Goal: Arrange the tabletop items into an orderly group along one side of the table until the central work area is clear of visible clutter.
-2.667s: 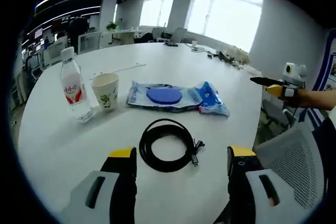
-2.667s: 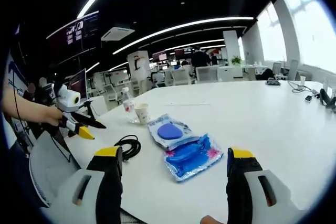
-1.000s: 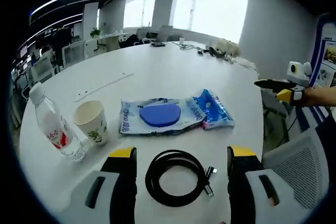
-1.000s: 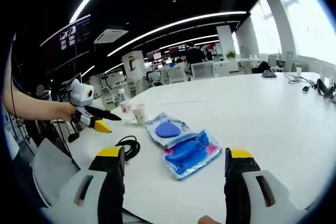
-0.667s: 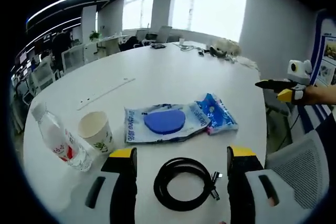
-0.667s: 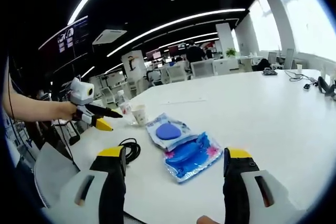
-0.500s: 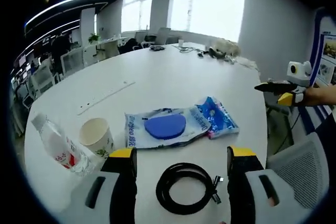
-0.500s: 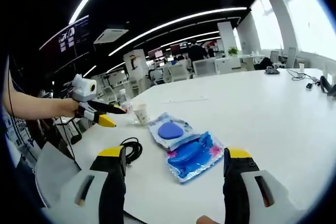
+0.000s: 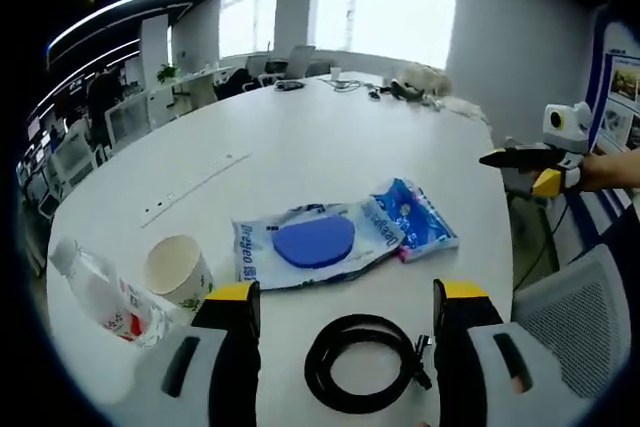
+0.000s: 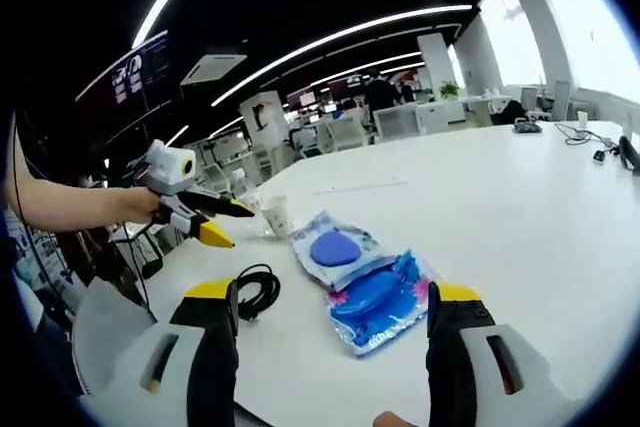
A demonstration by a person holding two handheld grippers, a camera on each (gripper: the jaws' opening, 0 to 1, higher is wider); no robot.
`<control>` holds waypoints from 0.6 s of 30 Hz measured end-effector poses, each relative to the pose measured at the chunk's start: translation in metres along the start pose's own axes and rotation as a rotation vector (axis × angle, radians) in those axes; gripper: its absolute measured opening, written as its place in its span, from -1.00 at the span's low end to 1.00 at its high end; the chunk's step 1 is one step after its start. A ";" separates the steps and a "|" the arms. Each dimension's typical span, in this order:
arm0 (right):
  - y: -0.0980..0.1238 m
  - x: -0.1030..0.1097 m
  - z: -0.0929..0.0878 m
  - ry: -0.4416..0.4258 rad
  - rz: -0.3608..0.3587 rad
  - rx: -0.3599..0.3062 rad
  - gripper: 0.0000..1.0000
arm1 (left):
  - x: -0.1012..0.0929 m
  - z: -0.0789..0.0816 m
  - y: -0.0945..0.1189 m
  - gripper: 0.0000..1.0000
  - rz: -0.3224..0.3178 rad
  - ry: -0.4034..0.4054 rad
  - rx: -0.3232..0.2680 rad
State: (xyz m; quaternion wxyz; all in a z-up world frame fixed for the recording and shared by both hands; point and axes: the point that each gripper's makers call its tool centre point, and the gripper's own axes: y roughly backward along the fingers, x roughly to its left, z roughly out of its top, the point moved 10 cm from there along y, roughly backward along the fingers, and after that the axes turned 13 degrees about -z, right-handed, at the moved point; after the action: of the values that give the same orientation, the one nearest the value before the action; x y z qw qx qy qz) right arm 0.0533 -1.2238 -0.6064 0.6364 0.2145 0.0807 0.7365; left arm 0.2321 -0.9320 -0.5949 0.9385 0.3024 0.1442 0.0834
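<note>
Coiled black cable (image 9: 362, 376), two flat blue packets (image 9: 345, 239), paper cup (image 9: 176, 270) beside tilted bottle (image 9: 95, 295).

Pretty bright overall, daylight blowing out the far windows (image 9: 385, 7), ceiling light strips (image 10: 330, 42) glaring too. Soft shadows on the table (image 9: 300, 137). Heavy fisheye bending at the edges, slightly soft focus.

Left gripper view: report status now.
Left gripper open, empty, over coiled black cable. Right gripper open, empty. Blue-and-white plastic packet, paper cup, clear water bottle spread on white table. Nothing in the way.
</note>
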 end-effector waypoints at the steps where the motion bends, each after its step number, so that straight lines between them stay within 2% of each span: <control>1: -0.002 0.000 -0.001 -0.002 0.001 0.008 0.50 | 0.000 0.000 0.000 0.34 -0.002 -0.002 0.001; 18: -0.019 0.012 -0.002 -0.020 0.033 0.045 0.49 | 0.012 0.001 -0.010 0.36 -0.027 0.008 0.008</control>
State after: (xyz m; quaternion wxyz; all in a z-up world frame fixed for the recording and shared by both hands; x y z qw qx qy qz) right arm 0.0689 -1.2086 -0.6130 0.6201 0.2373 0.0872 0.7427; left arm 0.2442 -0.9378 -0.6027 0.9377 0.3038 0.1525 0.0712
